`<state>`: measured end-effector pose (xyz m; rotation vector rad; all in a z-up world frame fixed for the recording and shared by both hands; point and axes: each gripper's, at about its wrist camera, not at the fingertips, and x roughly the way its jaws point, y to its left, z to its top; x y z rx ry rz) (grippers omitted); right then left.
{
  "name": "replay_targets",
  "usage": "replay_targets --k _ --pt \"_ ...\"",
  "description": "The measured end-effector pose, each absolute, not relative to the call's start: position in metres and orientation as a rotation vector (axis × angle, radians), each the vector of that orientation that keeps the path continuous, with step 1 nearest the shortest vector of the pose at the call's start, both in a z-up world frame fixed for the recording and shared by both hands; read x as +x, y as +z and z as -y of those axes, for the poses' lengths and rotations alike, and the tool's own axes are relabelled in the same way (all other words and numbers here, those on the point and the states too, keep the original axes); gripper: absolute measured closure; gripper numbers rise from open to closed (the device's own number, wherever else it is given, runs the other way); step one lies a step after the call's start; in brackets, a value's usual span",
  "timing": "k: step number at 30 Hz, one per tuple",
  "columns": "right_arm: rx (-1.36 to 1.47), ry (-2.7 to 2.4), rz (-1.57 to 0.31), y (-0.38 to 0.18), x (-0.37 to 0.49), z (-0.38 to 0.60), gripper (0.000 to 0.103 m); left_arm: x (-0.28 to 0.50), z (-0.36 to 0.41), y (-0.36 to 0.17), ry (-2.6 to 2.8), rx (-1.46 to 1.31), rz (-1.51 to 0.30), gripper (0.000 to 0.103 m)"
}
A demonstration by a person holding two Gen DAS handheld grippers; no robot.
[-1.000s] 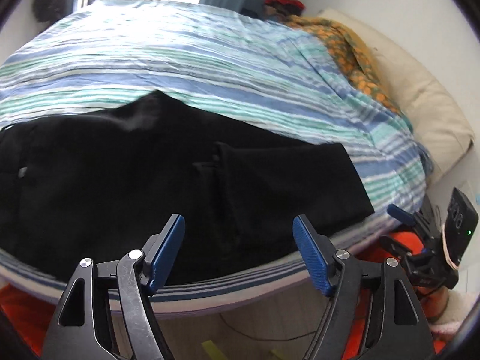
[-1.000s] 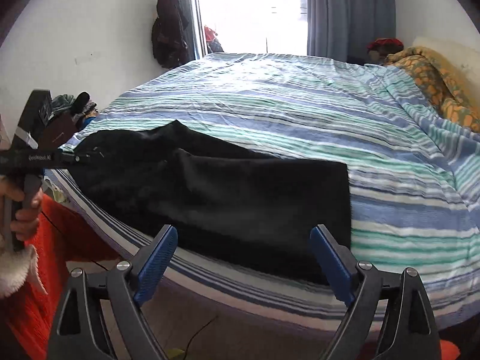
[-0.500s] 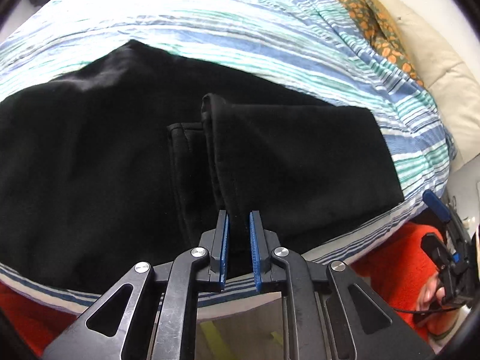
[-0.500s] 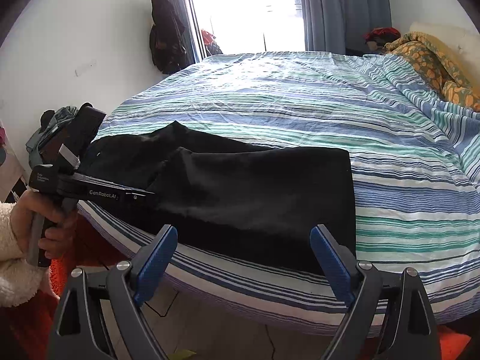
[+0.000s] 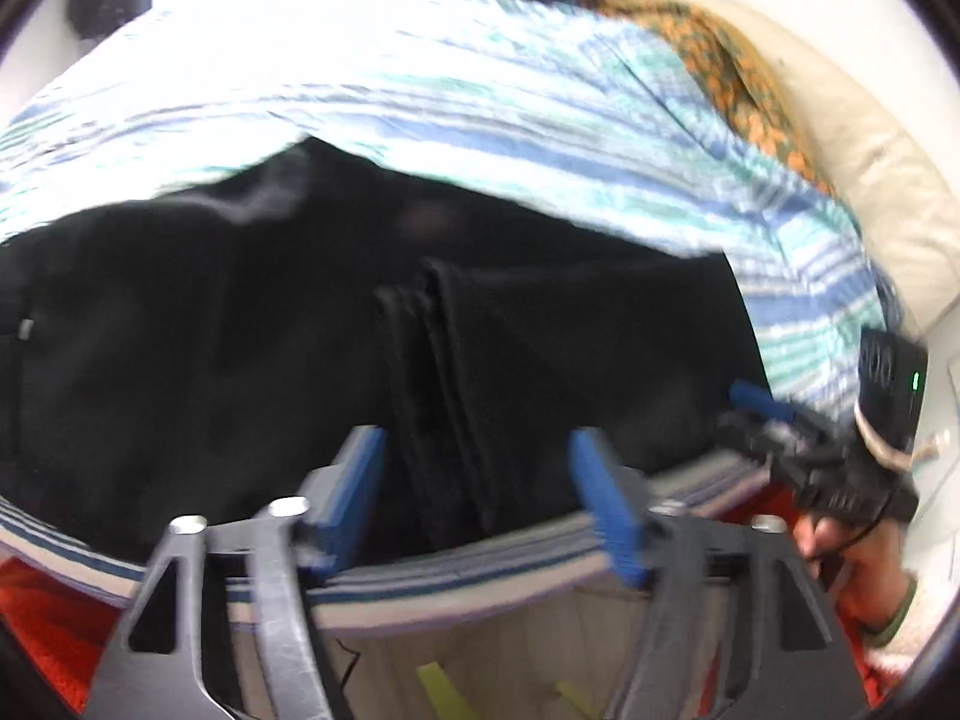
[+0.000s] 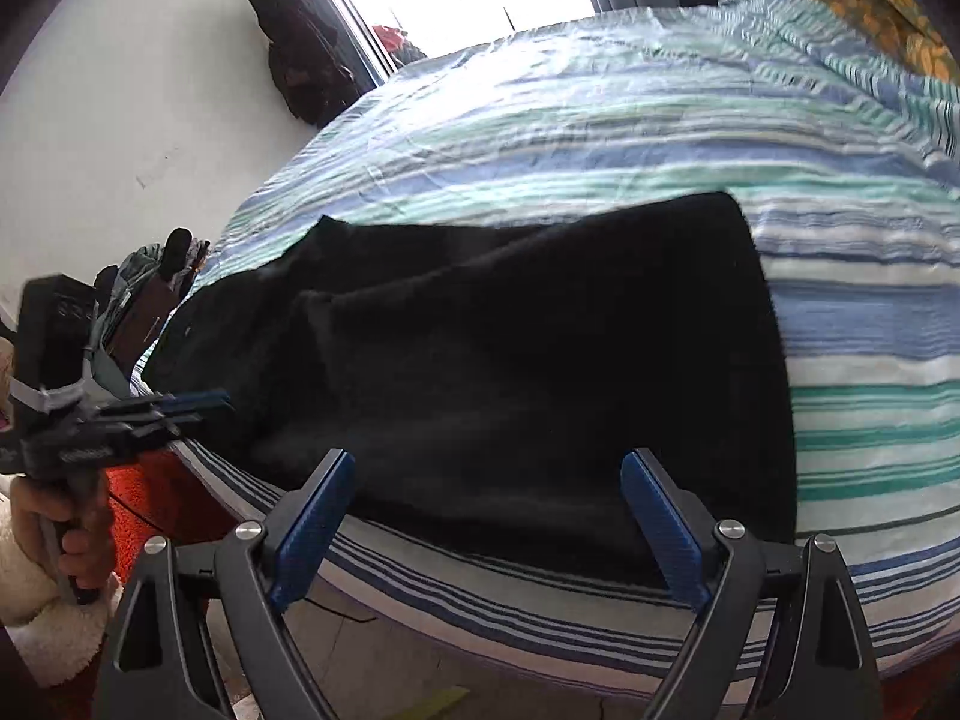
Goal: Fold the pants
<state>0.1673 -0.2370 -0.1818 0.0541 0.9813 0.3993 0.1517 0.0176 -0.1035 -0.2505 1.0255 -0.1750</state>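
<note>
Left wrist view: left tongs (image 5: 480,498) opening, pants (image 5: 240,330) hem between; right tongs (image 6: 489,525) spread above pants.

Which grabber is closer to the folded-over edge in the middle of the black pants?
Left. The left gripper hovers right at that folded edge, jaws opening around it; the right gripper is beside the pants' end.

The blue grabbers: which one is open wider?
The right gripper: its blue pads gape well apart over the black pants. The left gripper is narrower, its jaws opening, straddling the pants' folded edge without pressing it.
</note>
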Motion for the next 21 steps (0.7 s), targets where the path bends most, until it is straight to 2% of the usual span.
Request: replay_targets --k 3,5,8,9,10,11,14,17,18,20,21 --pt "0.024 0.398 -0.969 -0.182 0.164 0.234 0.012 0.171 -0.023 -0.118 -0.179 -0.272 -1.096 0.026" --pt "0.03 0.4 -0.964 -0.183 0.162 0.235 0.012 0.187 -0.015 -0.131 -0.185 -0.259 -1.153 0.041" --pt "0.018 0.408 -0.952 -0.181 0.157 0.235 0.012 0.199 -0.006 -0.144 -0.184 -0.235 -1.201 0.05" --pt "0.012 0.41 -0.949 -0.182 0.155 0.235 0.012 0.2 -0.005 -0.145 -0.181 -0.225 -1.192 0.059" --pt "0.003 0.411 -0.945 -0.181 0.153 0.236 0.012 0.204 -0.003 -0.143 -0.174 -0.22 -1.188 0.082" --pt "-0.011 0.404 -0.941 -0.181 0.151 0.235 0.012 0.208 -0.003 -0.137 -0.174 -0.234 -1.177 0.092" --pt "-0.017 0.393 -0.931 -0.177 0.151 0.238 0.012 0.215 0.003 -0.121 -0.197 -0.242 -1.108 0.094" --pt "0.078 0.394 -0.872 -0.15 0.15 0.253 0.013 0.219 0.007 -0.125 -0.183 -0.153 -1.11 0.092" --pt "0.126 0.397 -0.829 -0.136 0.15 0.261 0.013 0.218 0.006 -0.13 -0.172 -0.14 -1.122 0.09" --pt "0.185 0.392 -0.766 -0.113 0.158 0.275 0.013 0.213 0.001 -0.132 -0.15 -0.143 -1.123 0.077" --pt "0.212 0.404 -0.768 -0.108 0.167 0.279 0.013 0.209 -0.002 -0.129 -0.141 -0.152 -1.117 0.075"
